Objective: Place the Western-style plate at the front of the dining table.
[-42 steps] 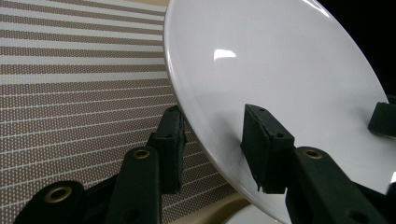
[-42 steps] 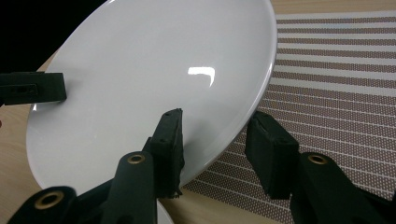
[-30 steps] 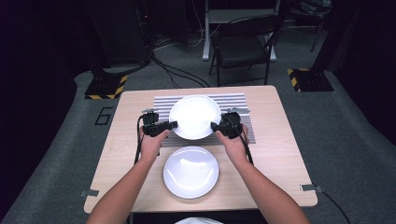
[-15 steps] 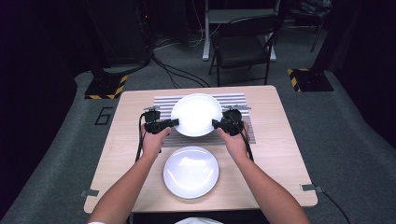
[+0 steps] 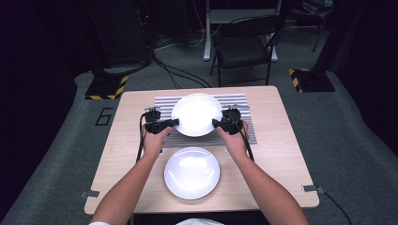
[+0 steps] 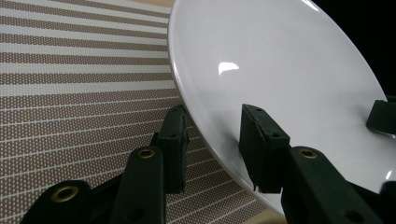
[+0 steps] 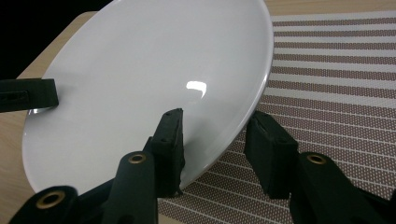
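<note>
A white plate (image 5: 196,114) sits over the striped placemat (image 5: 234,101), held at both sides. My left gripper (image 5: 172,123) grips its left rim. In the left gripper view the rim of the plate (image 6: 280,70) runs between the two black jaws of the left gripper (image 6: 217,147), which have just been closing on it. My right gripper (image 5: 217,123) is shut on the opposite rim. In the right gripper view the plate's (image 7: 154,60) edge lies between the jaws of the right gripper (image 7: 217,144). A second white plate (image 5: 191,172) rests on the table nearer the person.
The wooden table (image 5: 281,154) has bare surface to the left and right of the plates. A folding chair (image 5: 244,47) stands beyond the far edge, with cables on the grey floor. Cables trail from both grippers along the hands.
</note>
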